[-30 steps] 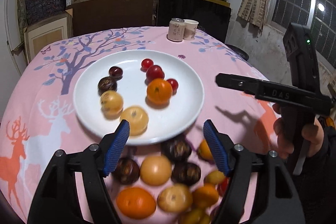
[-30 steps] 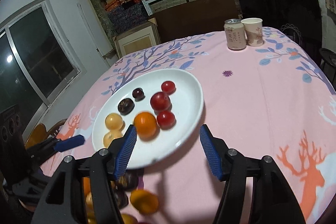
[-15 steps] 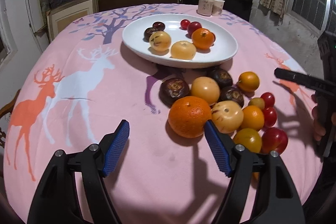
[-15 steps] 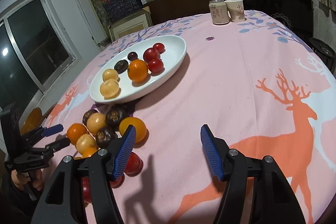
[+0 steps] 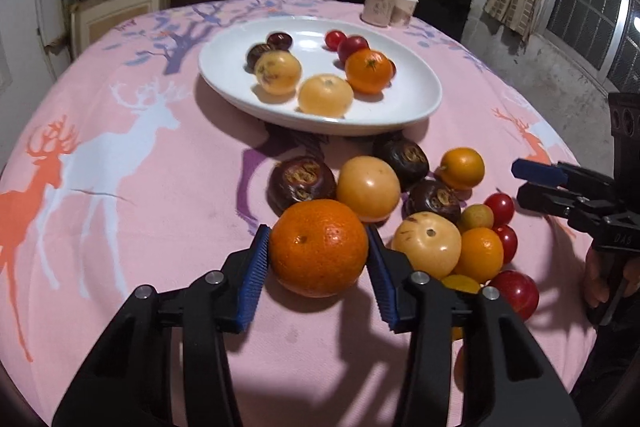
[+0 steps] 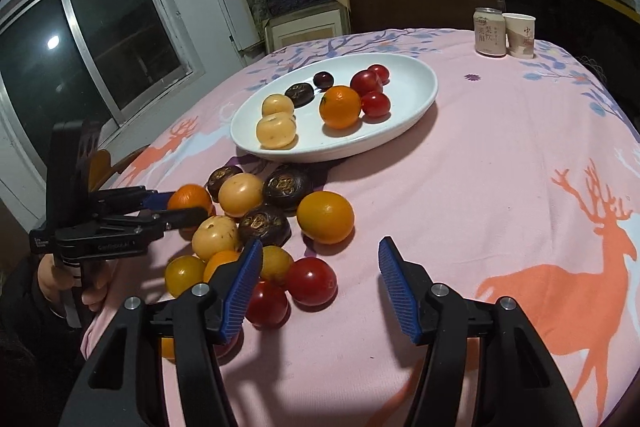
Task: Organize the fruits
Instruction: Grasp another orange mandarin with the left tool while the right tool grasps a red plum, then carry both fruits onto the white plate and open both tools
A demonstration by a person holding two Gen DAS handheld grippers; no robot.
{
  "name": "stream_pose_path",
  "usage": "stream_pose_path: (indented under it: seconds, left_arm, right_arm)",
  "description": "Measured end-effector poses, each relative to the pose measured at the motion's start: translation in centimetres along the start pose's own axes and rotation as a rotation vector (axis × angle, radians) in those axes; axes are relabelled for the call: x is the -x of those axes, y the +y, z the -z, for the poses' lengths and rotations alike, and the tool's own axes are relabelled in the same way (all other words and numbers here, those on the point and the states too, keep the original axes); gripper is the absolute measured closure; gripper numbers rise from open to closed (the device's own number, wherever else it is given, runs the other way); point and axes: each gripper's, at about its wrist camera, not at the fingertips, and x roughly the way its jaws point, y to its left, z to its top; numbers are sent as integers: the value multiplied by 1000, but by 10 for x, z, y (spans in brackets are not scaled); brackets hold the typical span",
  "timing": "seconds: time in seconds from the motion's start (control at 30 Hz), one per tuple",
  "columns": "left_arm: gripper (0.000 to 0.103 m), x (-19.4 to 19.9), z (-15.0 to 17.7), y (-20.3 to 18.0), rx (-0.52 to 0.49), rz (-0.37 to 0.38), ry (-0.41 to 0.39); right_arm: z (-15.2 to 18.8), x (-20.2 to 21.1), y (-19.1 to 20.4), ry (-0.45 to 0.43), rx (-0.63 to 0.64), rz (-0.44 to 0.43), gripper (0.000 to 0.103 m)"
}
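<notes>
A white plate (image 5: 416,107) on the pink tablecloth holds several fruits: oranges, yellow fruits, dark ones and red tomatoes. A heap of loose fruit lies in front of it. My left gripper (image 5: 318,251) is closed around a large orange (image 5: 319,247) at the heap's near edge, both pads touching it; it also shows in the right wrist view (image 6: 188,199). My right gripper (image 6: 320,283) is open and empty, just right of the heap, with a red tomato (image 6: 311,281) by its left finger. The plate shows in the right wrist view (image 6: 416,95).
A drink can (image 6: 489,31) and a paper cup (image 6: 519,35) stand at the table's far edge. Shelves with boxes fill the back wall. A window (image 6: 80,43) is to the left of the table.
Both grippers pulled back from over the plate and came down to the heap. The left gripper moved forward onto the large orange and closed on it. The right stayed open.
</notes>
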Motion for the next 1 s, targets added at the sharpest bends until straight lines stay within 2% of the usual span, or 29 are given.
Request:
stream_pose_path:
  seconds: [0.1, 0.23, 0.4, 0.5, 0.73, 1.0]
  left_arm:
    - [57, 14, -1, 8, 42, 26, -54]
    - [57, 11, -2, 11, 58, 22, -42]
    - [57, 7, -1, 8, 36, 20, -33]
    - [57, 5, 0, 9, 38, 26, -24]
    - [57, 2, 0, 12, 49, 34, -15]
    - [57, 1, 0, 10, 46, 41, -14]
  right_arm:
    - [1, -2, -2, 24, -7, -21, 43]
    - [3, -5, -2, 55, -10, -31, 44]
    - [5, -14, 0, 113, 20, 52, 48]
    - [7, -16, 19, 137, 119, 107, 49]
    - [9, -24, 43, 191, 209, 131, 67]
    - [11, -22, 42, 191, 175, 140, 72]
